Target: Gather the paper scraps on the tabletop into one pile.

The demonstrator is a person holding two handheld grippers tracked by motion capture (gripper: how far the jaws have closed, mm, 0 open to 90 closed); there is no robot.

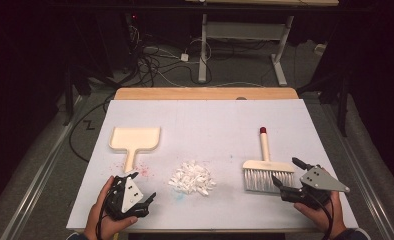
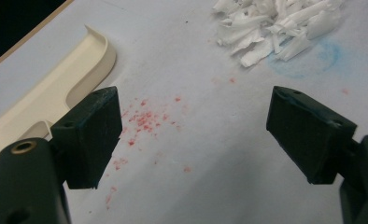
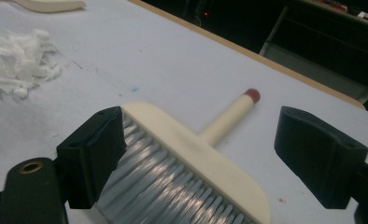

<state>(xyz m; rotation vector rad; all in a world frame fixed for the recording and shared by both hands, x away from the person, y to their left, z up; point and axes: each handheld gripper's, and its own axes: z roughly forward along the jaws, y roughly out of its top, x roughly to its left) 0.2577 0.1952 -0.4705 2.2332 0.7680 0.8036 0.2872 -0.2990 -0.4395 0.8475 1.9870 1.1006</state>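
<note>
My right gripper gapes, released, over the brush: cream plastic back, pale stiff bristles, red-tipped handle. My left gripper is released too, lower left of the frame.

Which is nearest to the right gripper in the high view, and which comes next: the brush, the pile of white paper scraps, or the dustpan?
From the right gripper:
1. Brush, just beside it, toward the table's middle.
2. Pile of white paper scraps, at the table's centre.
3. Dustpan, far across on the left side.

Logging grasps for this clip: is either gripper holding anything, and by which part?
Nothing is held: the left gripper and right gripper are both open, the brush lying untouched.
</note>
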